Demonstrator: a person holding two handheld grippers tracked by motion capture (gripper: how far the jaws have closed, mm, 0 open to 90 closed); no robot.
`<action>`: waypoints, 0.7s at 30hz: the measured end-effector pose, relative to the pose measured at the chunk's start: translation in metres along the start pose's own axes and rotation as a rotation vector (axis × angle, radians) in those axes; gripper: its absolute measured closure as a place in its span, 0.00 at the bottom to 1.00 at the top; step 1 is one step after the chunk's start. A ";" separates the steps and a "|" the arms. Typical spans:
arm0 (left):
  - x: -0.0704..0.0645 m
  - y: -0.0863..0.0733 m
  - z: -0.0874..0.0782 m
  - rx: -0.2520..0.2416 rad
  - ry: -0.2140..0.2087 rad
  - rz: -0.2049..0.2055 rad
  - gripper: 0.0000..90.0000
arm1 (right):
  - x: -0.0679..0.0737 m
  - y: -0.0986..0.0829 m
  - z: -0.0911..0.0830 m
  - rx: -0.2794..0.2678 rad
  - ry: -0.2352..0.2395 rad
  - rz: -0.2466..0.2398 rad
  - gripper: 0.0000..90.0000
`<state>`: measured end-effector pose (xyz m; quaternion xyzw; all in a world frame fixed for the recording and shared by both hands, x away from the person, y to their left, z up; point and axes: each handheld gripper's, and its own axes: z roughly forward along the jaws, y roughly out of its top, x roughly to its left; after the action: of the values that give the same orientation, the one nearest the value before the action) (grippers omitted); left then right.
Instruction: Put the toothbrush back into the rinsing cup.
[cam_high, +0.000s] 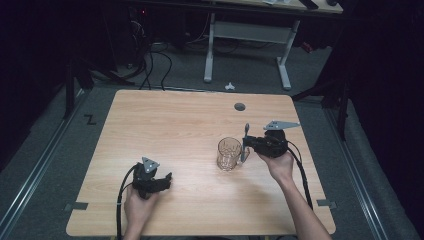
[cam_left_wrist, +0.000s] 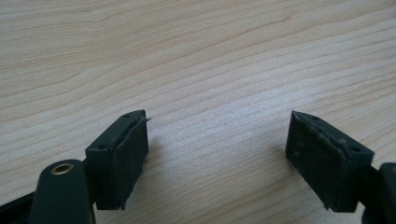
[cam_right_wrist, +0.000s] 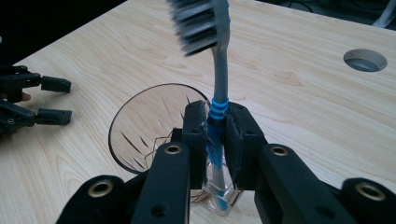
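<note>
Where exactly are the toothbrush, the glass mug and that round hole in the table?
toothbrush (cam_right_wrist: 219, 70), right gripper view, on its grey neck below the bristles.
glass mug (cam_high: 228, 154), high view, on its side wall.
round hole (cam_high: 240, 106), high view, on its middle.

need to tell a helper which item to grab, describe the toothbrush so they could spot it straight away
Start at the light wooden table and look to its right half, where a clear cut-pattern glass mug stands. Right beside the mug, the right gripper holds the toothbrush upright by its handle. It is the one slim grey stick with blue bands and dark bristles on top.
</note>
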<state>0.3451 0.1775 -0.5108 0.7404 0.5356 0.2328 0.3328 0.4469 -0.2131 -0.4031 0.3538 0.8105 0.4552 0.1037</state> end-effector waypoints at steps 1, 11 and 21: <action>0.000 0.000 0.000 0.000 0.000 0.000 0.24 | 0.000 0.000 0.000 0.001 0.000 0.001 0.88; 0.000 0.000 0.000 0.000 0.000 0.000 0.24 | -0.002 -0.004 0.004 0.019 0.000 0.014 0.88; 0.000 0.000 0.000 0.000 0.000 0.000 0.24 | -0.002 -0.005 0.002 0.007 -0.002 0.016 0.79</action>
<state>0.3451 0.1776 -0.5107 0.7405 0.5355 0.2325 0.3329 0.4468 -0.2143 -0.4085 0.3610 0.8092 0.4526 0.0997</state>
